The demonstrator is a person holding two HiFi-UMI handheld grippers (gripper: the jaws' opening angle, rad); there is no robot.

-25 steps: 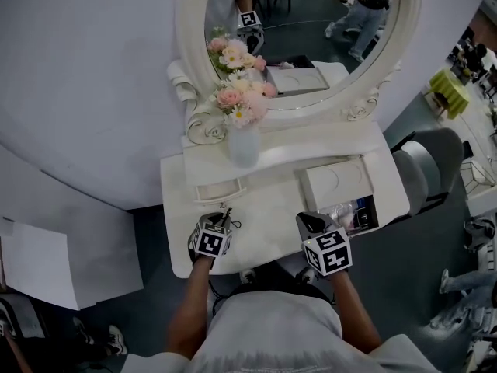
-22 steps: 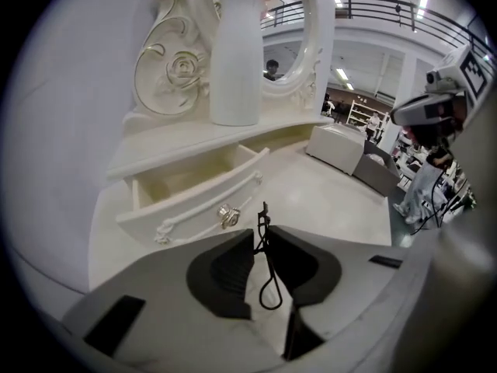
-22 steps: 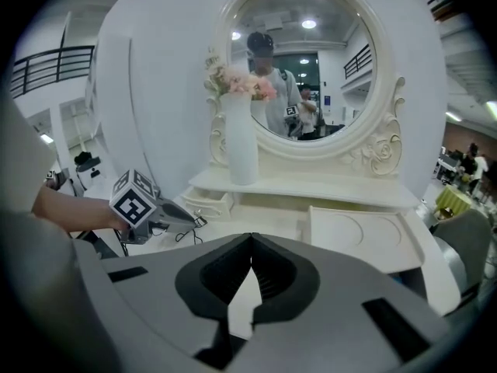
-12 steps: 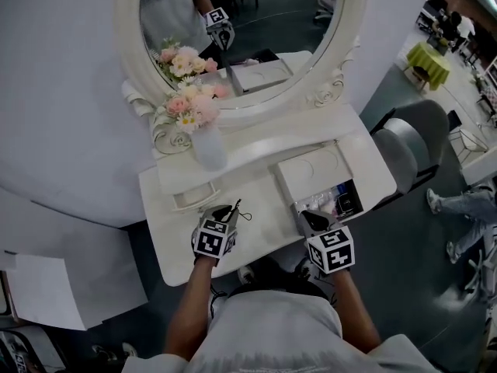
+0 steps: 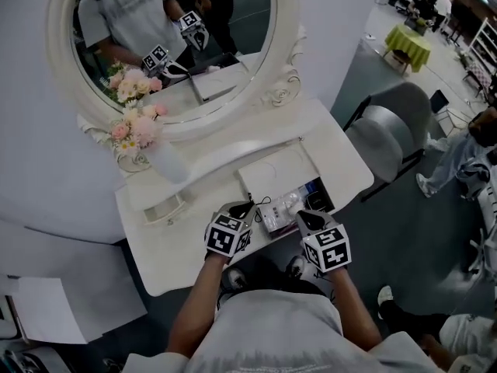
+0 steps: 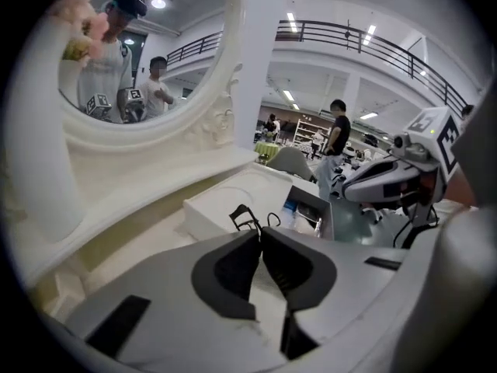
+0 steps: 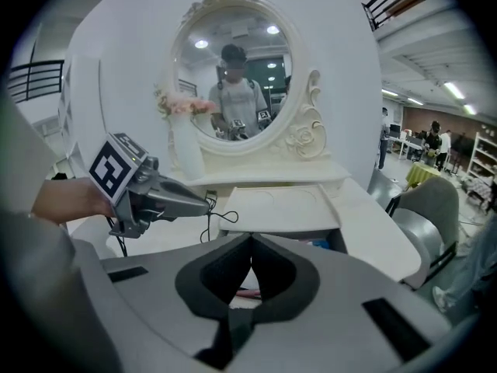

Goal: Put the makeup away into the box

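Note:
The white makeup box (image 5: pixel 273 174) lies on the dressing table (image 5: pixel 171 259) with its lid swung back, and several makeup items (image 5: pixel 289 206) fill its open compartment (image 6: pixel 312 212). My left gripper (image 5: pixel 243 206) is at the box's left front corner. Its jaws have just been closing and are shut on a thin black wire tool (image 6: pixel 246 217), whose loops stick out past the tips (image 5: pixel 261 203). My right gripper (image 5: pixel 304 216) hovers at the compartment's near edge. It is shut (image 7: pixel 250 242) and holds nothing. In the right gripper view, my left gripper (image 7: pixel 208 203) points at the lid (image 7: pixel 279 202).
An oval mirror (image 5: pixel 167 37) backs the table, with a vase of pink flowers (image 5: pixel 163 160) and a small white tray (image 5: pixel 165 208) to the left. A grey chair (image 5: pixel 386 142) stands right of the table. People stand further off on the right.
Both grippers have moved right across the table. The left one carried the black tool from near the small tray to the box's corner, and the right one now sits at the open compartment.

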